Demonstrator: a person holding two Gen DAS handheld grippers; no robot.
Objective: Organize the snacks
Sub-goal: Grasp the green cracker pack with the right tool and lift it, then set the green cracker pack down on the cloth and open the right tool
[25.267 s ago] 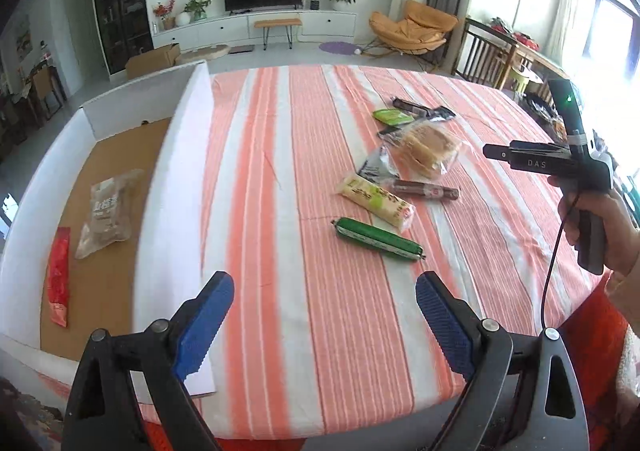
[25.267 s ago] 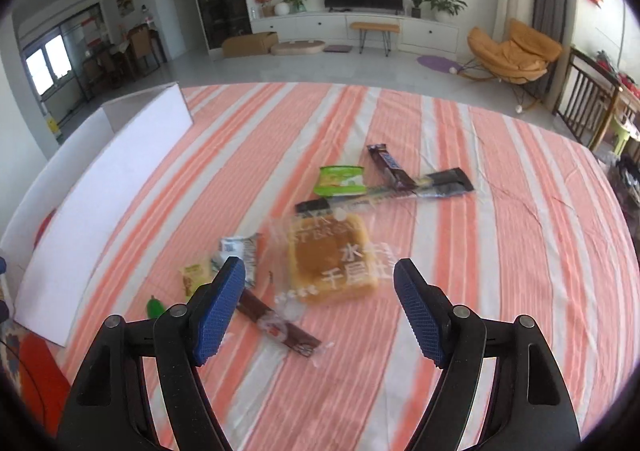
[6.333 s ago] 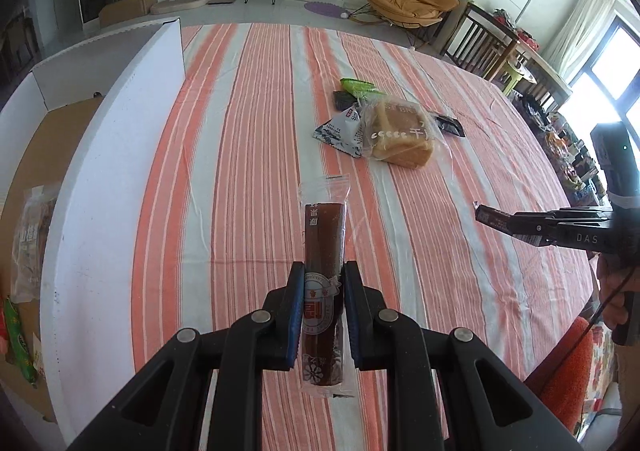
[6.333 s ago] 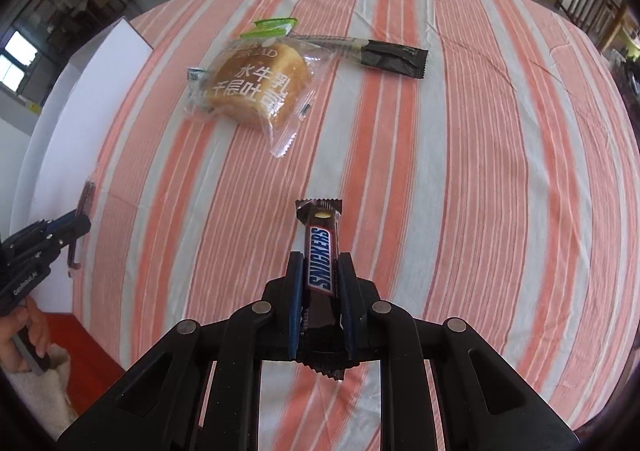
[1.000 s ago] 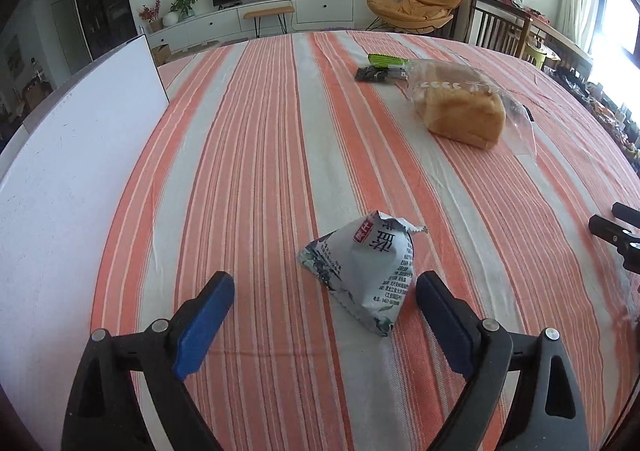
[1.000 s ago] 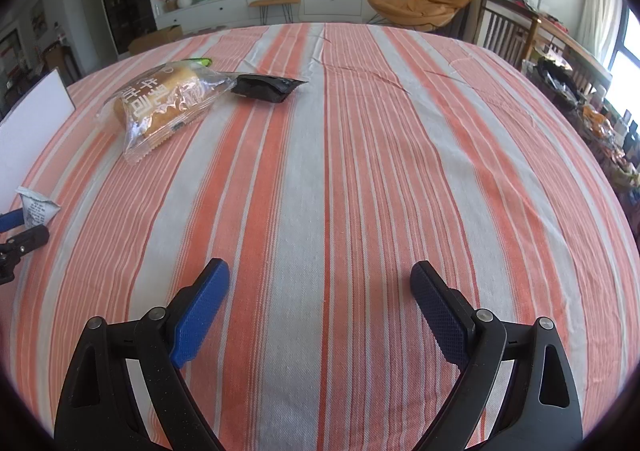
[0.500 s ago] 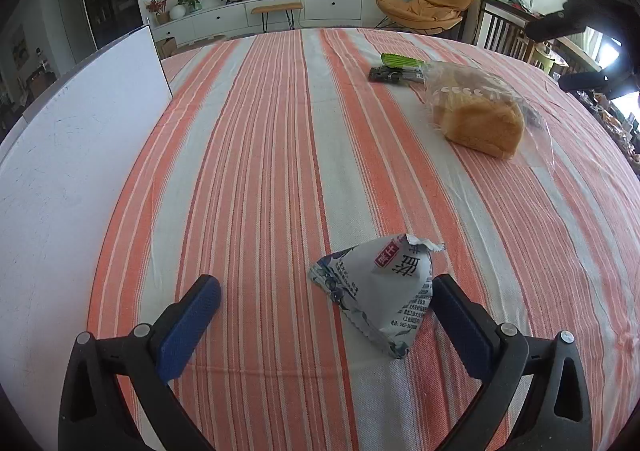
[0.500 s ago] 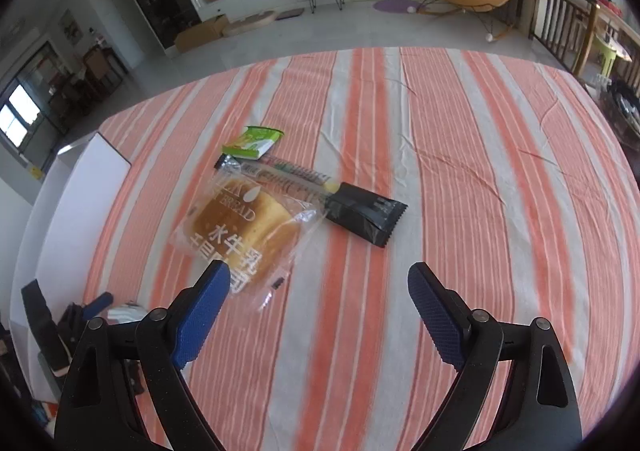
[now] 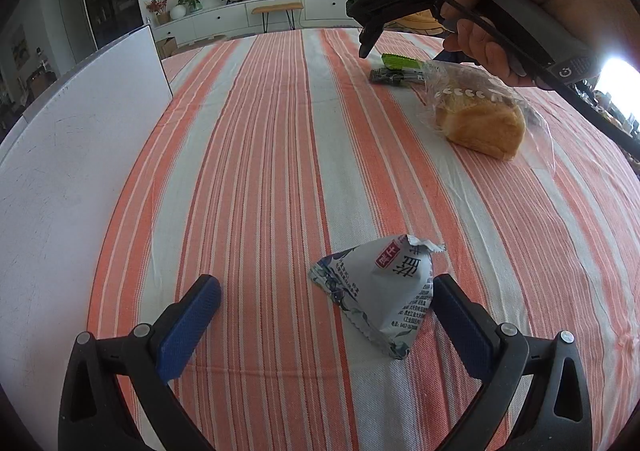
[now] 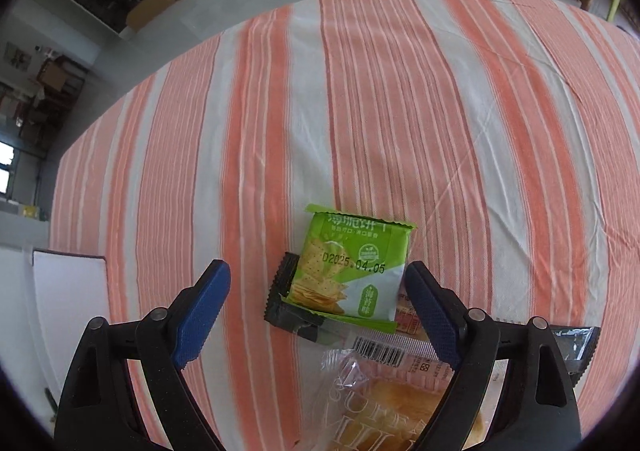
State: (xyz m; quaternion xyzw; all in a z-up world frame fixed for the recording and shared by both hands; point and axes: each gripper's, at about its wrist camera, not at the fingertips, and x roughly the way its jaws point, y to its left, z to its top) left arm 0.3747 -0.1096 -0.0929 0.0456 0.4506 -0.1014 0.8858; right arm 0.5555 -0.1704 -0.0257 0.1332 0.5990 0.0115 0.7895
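Observation:
My left gripper [image 9: 326, 315] hangs wide open over a white and blue triangular snack pouch [image 9: 380, 291], which lies between its fingers near the right pad, untouched. My right gripper [image 10: 318, 303], seen from the left wrist view as a black tool [image 9: 374, 17] in a hand, hovers above a green cracker packet [image 10: 348, 271]. Its jaws are closing, and the packet lies between them without contact. That packet rests on a dark wrapper [image 10: 286, 307]. A bagged bread loaf [image 10: 396, 403] lies just below; it also appears at the right as the loaf [image 9: 480, 123].
The orange and white striped tablecloth [image 9: 272, 139] covers the table. A white box wall [image 9: 68, 155] stands along the left edge, with its corner [image 10: 68, 283] in the right wrist view. The table's far edge drops to the living-room floor.
My right gripper swept across the table to above the green packet and dark wrapper and narrowed a little. My left gripper spread slightly wider and stayed over the pouch.

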